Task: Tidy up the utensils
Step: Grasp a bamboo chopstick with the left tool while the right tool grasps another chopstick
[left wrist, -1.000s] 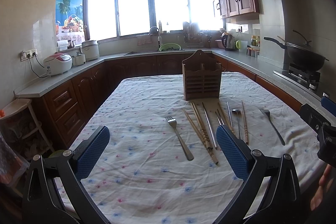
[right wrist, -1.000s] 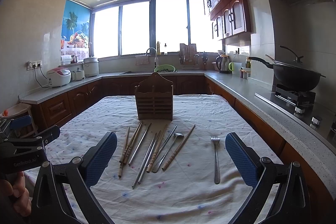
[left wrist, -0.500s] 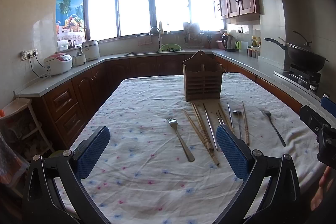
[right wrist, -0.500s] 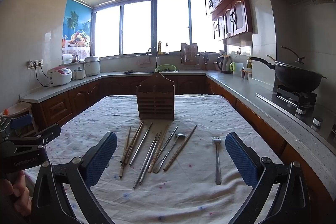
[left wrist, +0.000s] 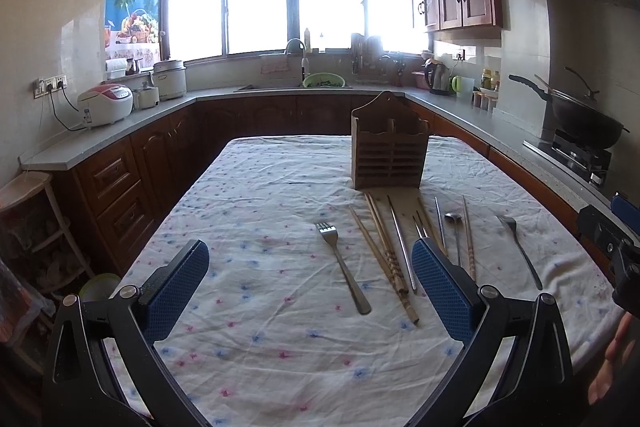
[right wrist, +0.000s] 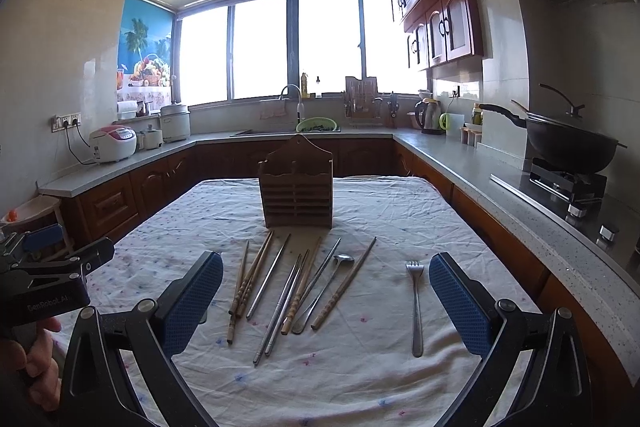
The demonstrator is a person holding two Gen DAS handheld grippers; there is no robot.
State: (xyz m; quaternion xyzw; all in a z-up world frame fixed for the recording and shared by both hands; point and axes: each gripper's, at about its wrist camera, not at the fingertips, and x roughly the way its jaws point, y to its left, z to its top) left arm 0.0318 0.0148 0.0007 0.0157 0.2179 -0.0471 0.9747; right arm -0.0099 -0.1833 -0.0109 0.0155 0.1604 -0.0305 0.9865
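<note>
Claws first: I am seeing my left claw [left wrist: 310, 277] spreading wide above the desk [left wrist: 260, 187], gripping nothing, blue pads [left wrist: 176, 291] touching no utensil. My right claw [right wrist: 326, 291] is likewise gaping wide and empty. Just beyond them, one fork [left wrist: 343, 267] is lying left of the chopsticks [right wrist: 280, 287] and spoon [right wrist: 324, 291], another fork [right wrist: 416, 307] right of them. Farther off, the wooden holder [right wrist: 296, 195] is standing upright.

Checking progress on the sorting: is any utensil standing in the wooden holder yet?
No, the wooden holder shows nothing above its rim.
</note>
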